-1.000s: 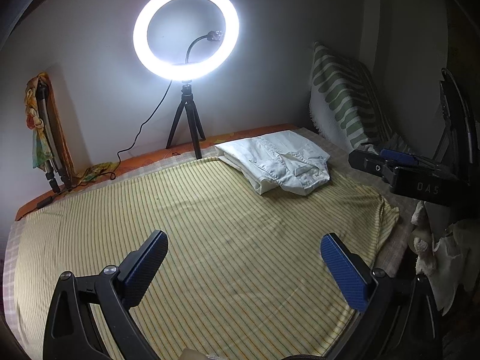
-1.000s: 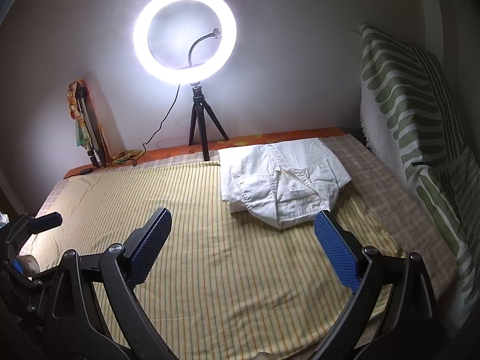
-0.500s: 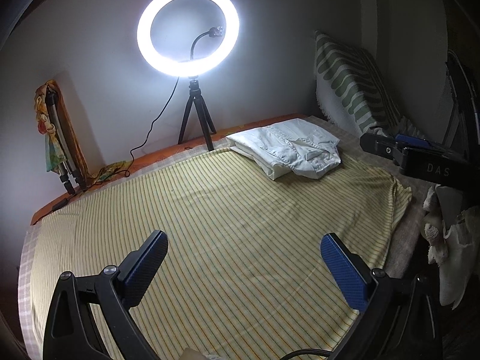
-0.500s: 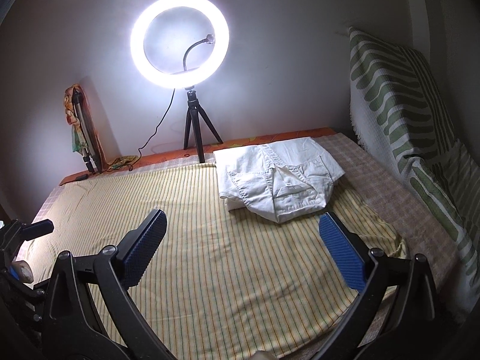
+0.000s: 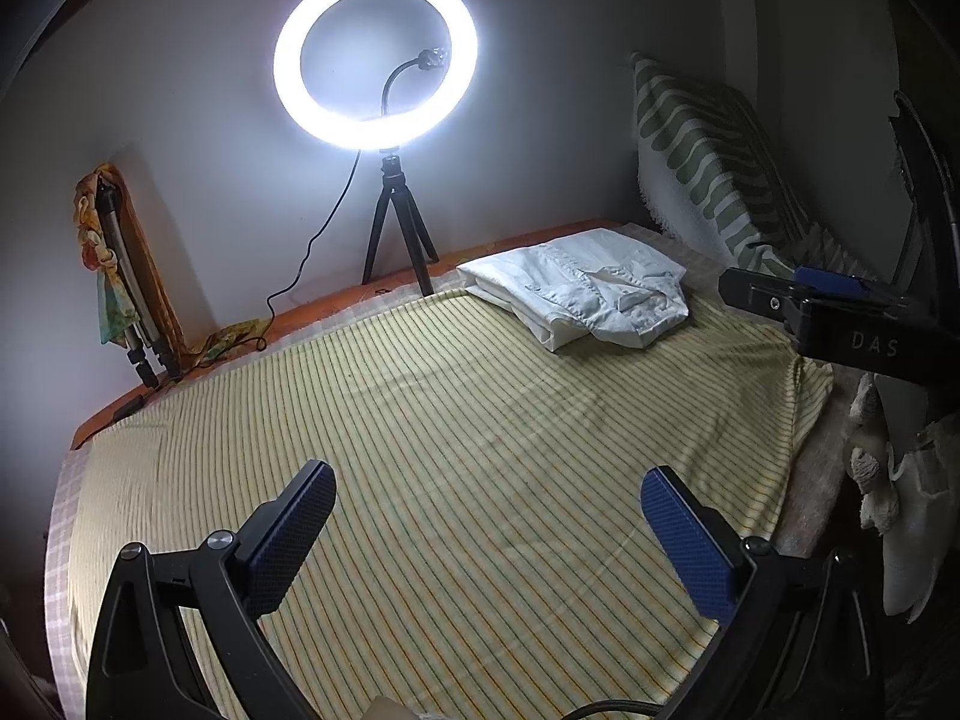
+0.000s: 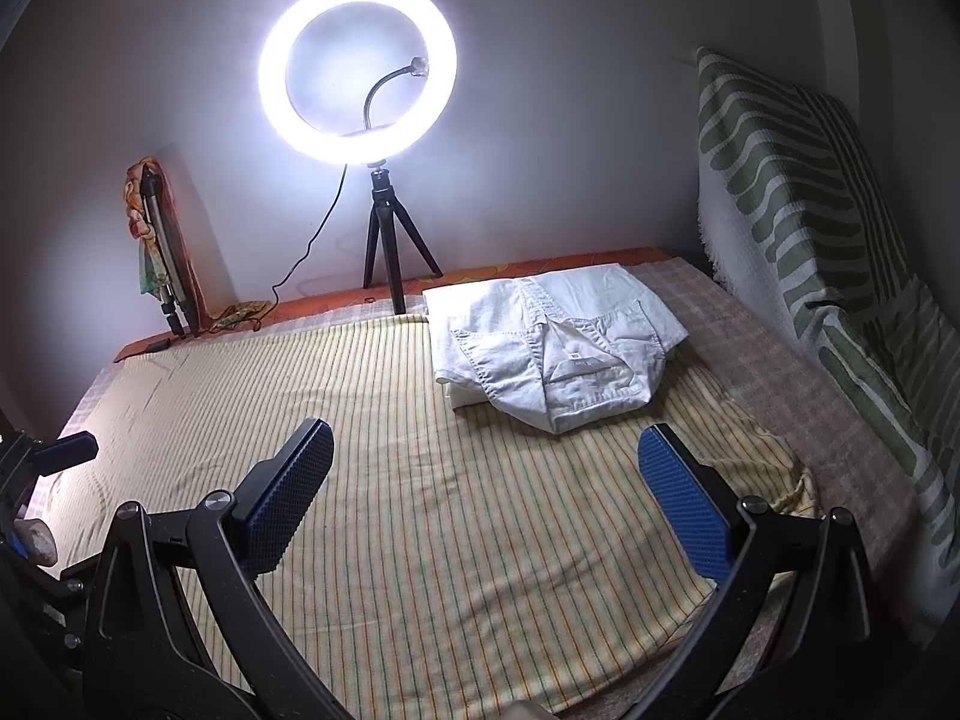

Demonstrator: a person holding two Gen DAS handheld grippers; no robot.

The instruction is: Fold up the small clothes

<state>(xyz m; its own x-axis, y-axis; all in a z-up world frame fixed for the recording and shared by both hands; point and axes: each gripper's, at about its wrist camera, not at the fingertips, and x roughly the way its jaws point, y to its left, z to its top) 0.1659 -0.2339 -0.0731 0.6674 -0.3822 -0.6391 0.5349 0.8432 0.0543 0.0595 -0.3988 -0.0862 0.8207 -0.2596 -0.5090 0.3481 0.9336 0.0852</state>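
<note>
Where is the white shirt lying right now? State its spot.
The white shirt lies folded at the far right of the striped sheet, beside the ring light tripod, ahead of both open grippers.

white folded shirt (image 6: pixel 552 348) looks like matt woven cloth, maybe cotton; striped sheet (image 6: pixel 420 516) cloth too.

Folded shirt (image 6: pixel 552 348), far right: white.
Bed sheet (image 6: pixel 420 480): pale yellow with thin dark and orange stripes.
Under-sheet (image 6: pixel 798 372), right edge: faded pink-and-white check.
Blanket (image 6: pixel 798 192), right wall: white with green wavy bands.
Ring light (image 6: pixel 357 69): bright white on black tripod (image 6: pixel 390 240).
Finger pads (image 6: pixel 288 498): blue, dotted texture, on black frames.
Cloth (image 6: pixel 141 228), far left: orange, yellow and green print.
</note>
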